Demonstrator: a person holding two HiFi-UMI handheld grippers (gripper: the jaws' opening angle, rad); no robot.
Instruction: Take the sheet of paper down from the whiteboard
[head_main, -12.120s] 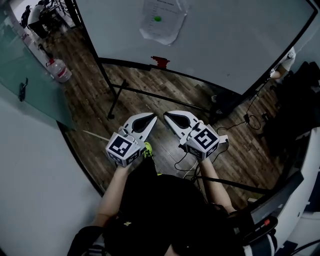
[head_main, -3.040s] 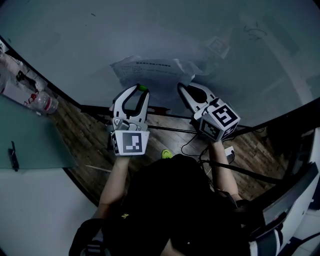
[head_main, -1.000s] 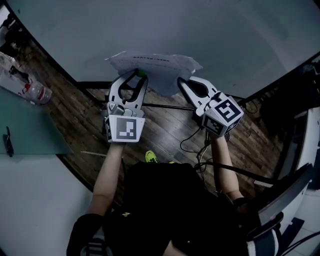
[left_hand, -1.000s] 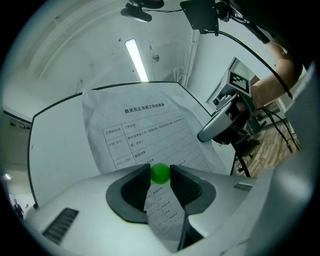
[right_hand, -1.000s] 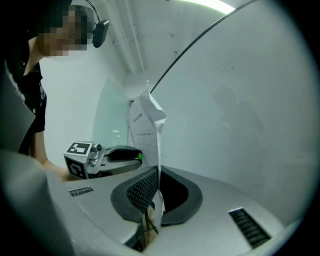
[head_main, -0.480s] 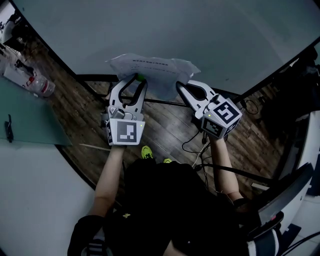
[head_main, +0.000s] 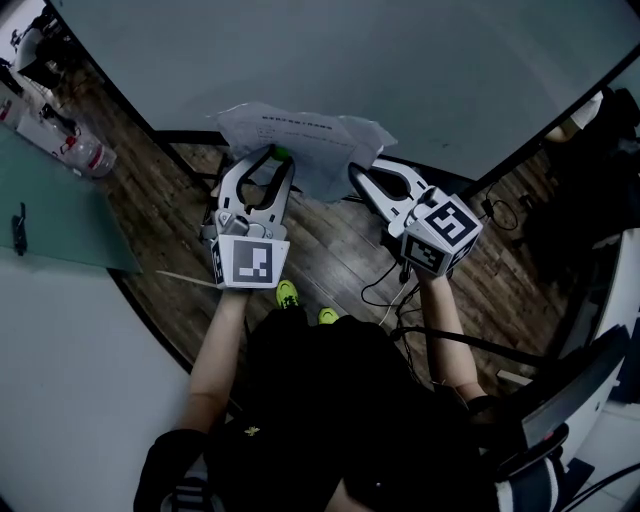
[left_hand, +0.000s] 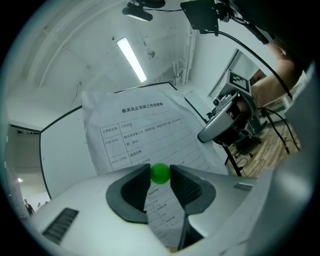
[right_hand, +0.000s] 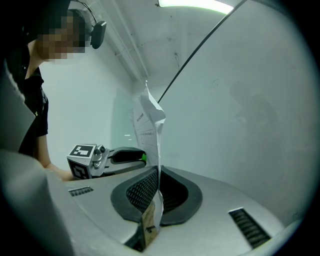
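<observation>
the right gripper has its jaws squeezed almost together on the sheet of paper, pinching it by one side edge. from those jaws the paper stands up thin like a flag, and its flat face spreads sideways toward the left gripper. the left gripper has its jaws partway apart, holding a little green ball at the tips. the paper hangs just past that ball and shows in the gap under it, but i cannot tell if it touches the pads there. the whiteboard is beyond both sets of tips, and the paper looks to be off it. i think the right hand must carry the paper away, since only it grips the paper.
</observation>
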